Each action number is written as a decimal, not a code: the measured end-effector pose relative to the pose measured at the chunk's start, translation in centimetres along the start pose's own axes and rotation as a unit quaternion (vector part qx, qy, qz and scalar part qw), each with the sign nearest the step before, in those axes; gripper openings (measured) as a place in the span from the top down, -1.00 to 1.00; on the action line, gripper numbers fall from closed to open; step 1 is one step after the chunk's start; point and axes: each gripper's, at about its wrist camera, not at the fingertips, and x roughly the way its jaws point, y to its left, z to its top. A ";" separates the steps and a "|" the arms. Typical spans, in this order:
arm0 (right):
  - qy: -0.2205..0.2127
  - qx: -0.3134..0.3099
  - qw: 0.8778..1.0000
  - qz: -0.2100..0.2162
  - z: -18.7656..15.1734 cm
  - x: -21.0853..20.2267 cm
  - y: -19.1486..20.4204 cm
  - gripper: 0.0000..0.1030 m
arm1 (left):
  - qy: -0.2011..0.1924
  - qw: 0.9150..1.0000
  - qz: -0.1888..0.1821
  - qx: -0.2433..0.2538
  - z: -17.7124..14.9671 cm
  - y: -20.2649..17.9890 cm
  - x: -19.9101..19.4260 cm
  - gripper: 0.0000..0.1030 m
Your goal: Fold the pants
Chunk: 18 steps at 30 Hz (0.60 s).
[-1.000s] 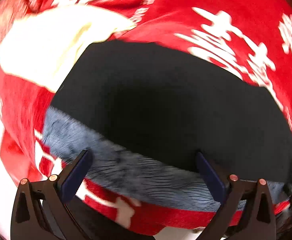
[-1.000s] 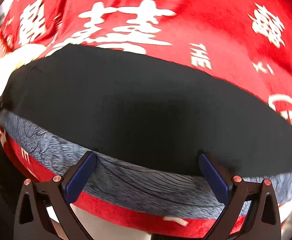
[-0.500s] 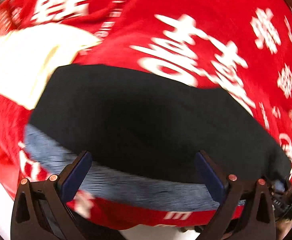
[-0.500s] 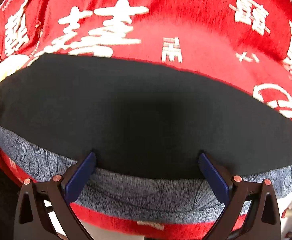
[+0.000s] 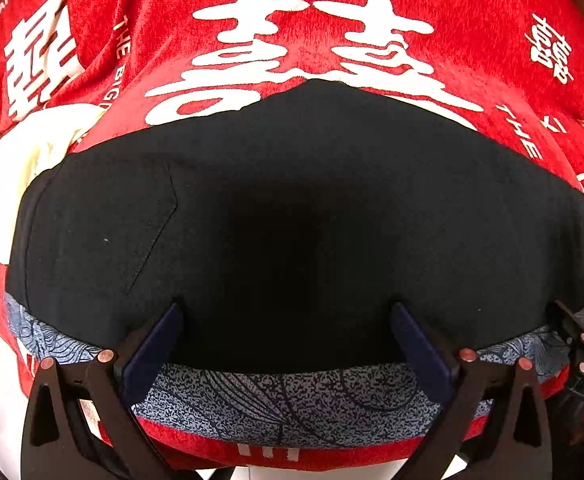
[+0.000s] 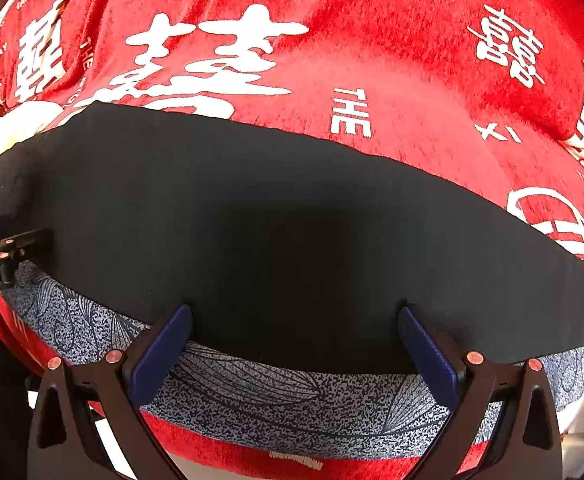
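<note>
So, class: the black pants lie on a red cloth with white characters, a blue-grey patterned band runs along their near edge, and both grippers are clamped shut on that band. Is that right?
Not quite. The left gripper and right gripper both stand open, as each wrist view shows. The black pants, red cloth and patterned band are as stated.

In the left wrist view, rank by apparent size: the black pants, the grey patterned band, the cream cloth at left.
1. black pants
2. grey patterned band
3. cream cloth

Band and cloth look close; the cloth is cut off by the frame.
</note>
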 end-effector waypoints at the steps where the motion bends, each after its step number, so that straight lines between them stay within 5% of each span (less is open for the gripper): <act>1: -0.002 0.000 1.000 0.000 -0.1 0.0 0.0 -1.00 | 0.003 1.000 0.003 -0.004 0.1 -0.1 -0.1 -1.00; 5: -0.008 -0.003 1.000 0.004 -0.1 -0.1 0.0 -1.00 | 0.001 1.000 -0.030 0.006 0.5 -1.9 -1.4 -1.00; 13: -0.005 0.011 1.000 -0.003 -0.8 -0.7 -3.2 -1.00 | 0.015 0.993 -0.056 0.100 1.2 -11.7 -0.9 -1.00; 18: 0.005 0.039 0.999 0.021 -1.4 -1.4 -6.3 -1.00 | -0.004 0.995 -0.050 0.084 1.2 -12.1 -0.2 -1.00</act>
